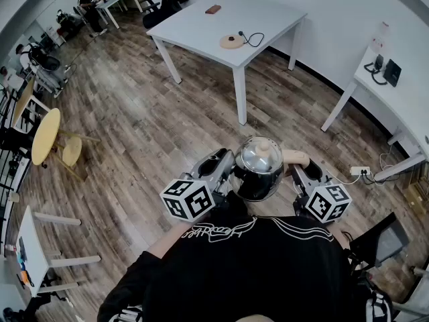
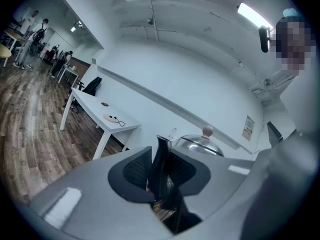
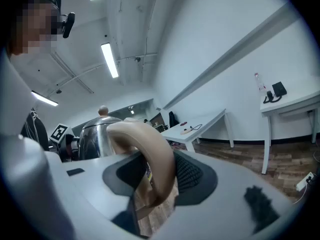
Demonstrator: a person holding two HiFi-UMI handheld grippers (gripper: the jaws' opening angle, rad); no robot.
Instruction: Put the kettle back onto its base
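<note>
Writing on shirt: a white looping script is running across the chest of the person's black shirt (image 1: 234, 260), and it is too distorted to read.
Wall notice: a small printed sheet (image 2: 248, 127) is hanging on the white wall, with lettering too small to make out.
Markers: each gripper's cube is showing black-and-white square patterns and no letters.
Left gripper (image 2: 161, 171): its jaws are standing partly closed and pinching the kettle's dark spout (image 2: 162, 156), with a ribbed black pad pressing on each side of it.
Right gripper (image 3: 155, 174): its jaws are standing wide and gripping the curved beige handle (image 3: 150, 144), which is filling the gap between the ribbed pads.
Kettle (image 1: 258, 173): the polished steel kettle is hanging in the air just in front of the person's chest, carried between the two grippers, with the spout toward the left gripper and the handle toward the right one.
Lid: the domed steel lid (image 2: 200, 144) is sitting closed on the kettle, with its beige knob (image 1: 263, 149) pointing up.
Base (image 1: 232, 41): the round pale base is lying on the white bench (image 1: 268, 19) across the room, with a black cord (image 1: 255, 39) curling from it, well apart from the kettle.
Also on the bench: a small brown object (image 1: 213, 9) is lying near the far edge, apart from the base.
Below the kettle: the wooden plank floor (image 1: 167, 126) is stretching between the person and the bench.
</note>
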